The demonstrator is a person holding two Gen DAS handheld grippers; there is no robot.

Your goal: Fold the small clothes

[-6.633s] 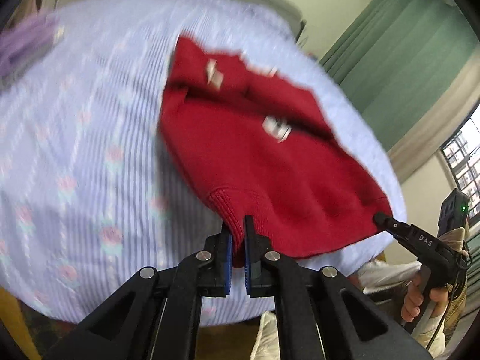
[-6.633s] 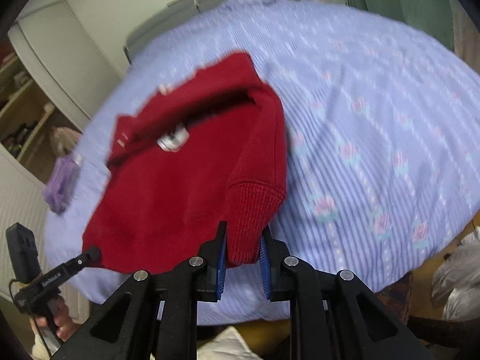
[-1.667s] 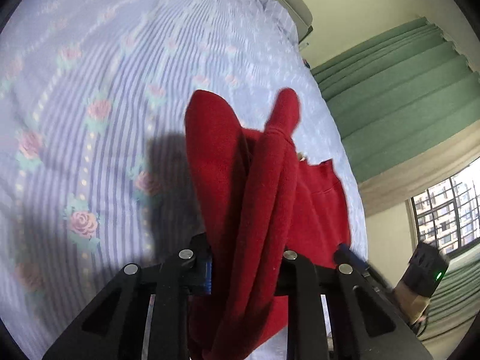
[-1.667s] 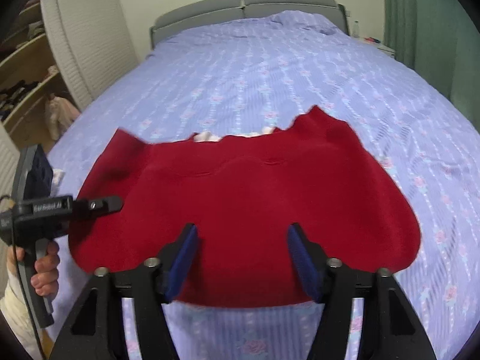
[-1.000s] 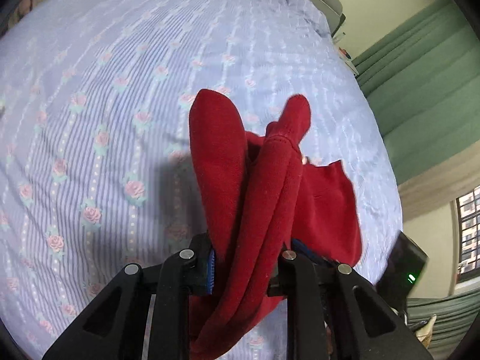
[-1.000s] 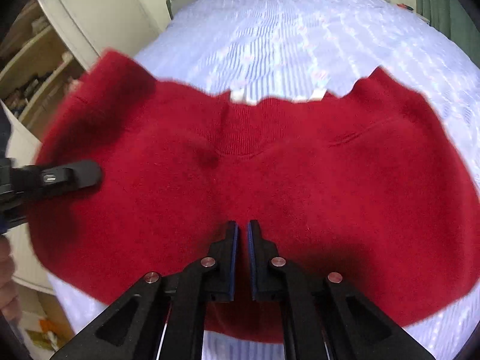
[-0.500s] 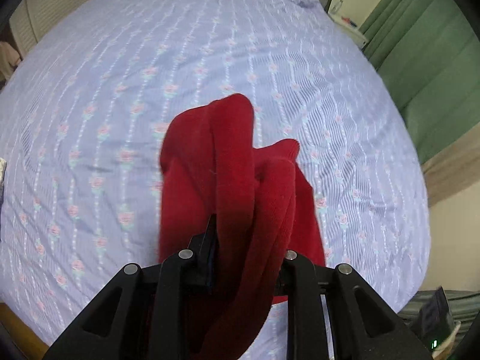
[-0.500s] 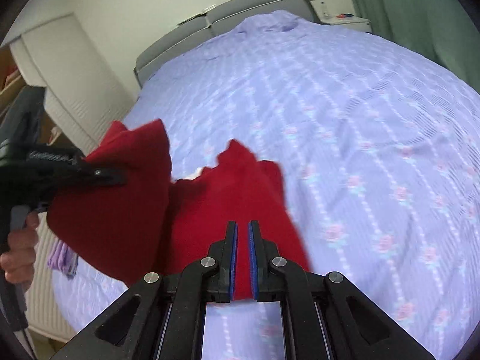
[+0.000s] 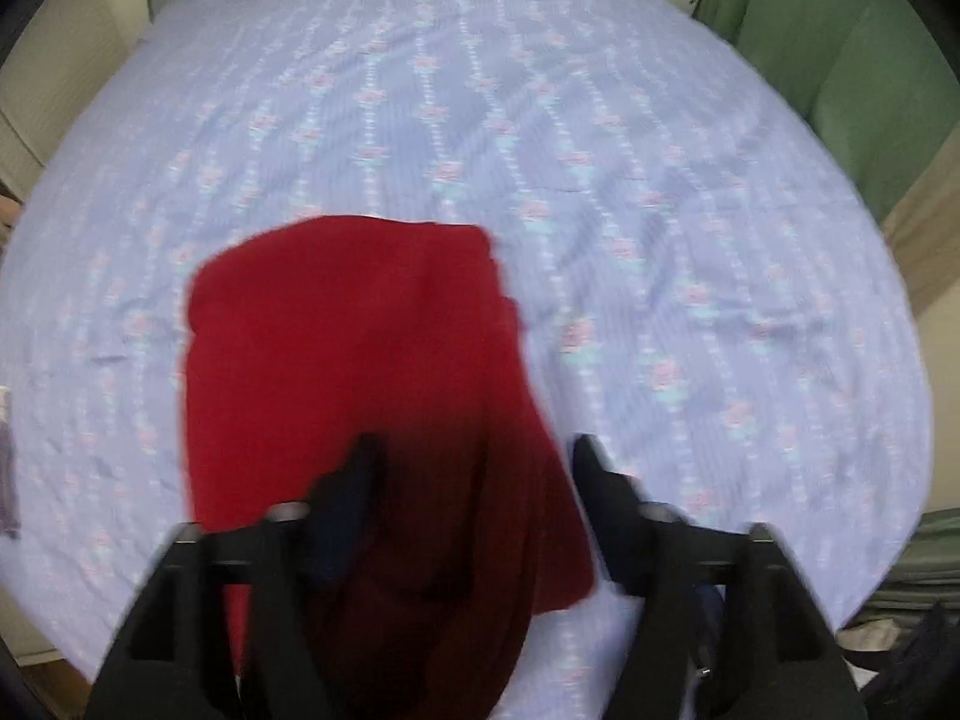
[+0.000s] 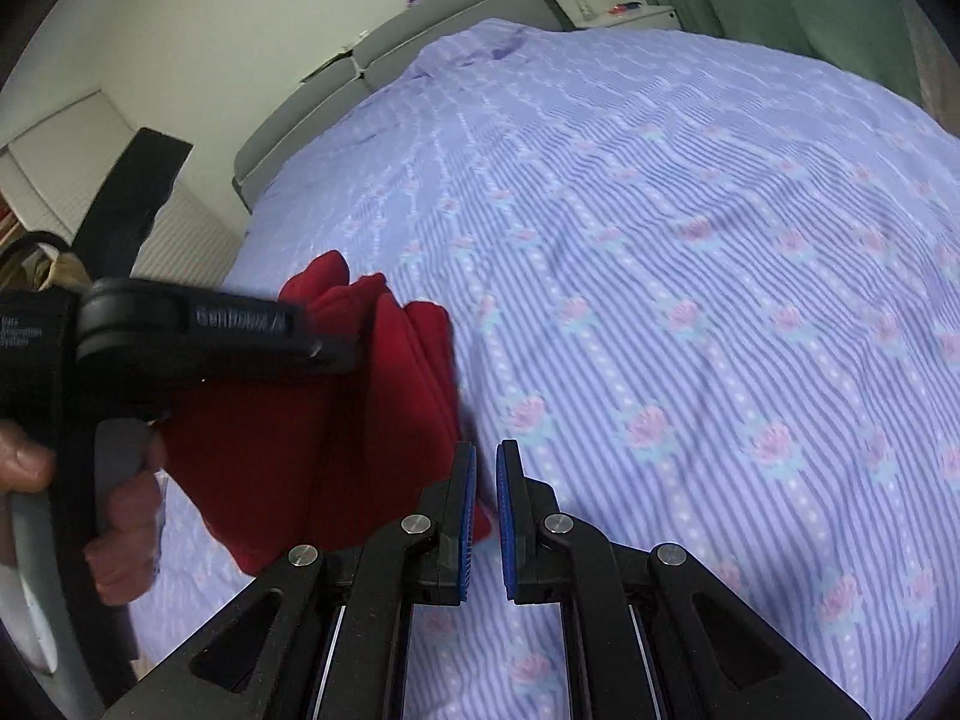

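Opening over the folded red sweater (image 9: 360,348) near the bed's (image 9: 600,120) foot edge, the left hand-held gripper (image 9: 474,468) straddles it; the right hand-held gripper (image 10: 486,474) is closed, empty, beside broad bare bedspread.

Floral bedspread (image 10: 690,276), grey headboard (image 10: 384,54), green curtains (image 9: 840,60)

Lilac rose-striped bedspread (image 10: 690,276), grey headboard (image 10: 420,42), cream wall (image 10: 210,12), green curtains (image 9: 840,72).
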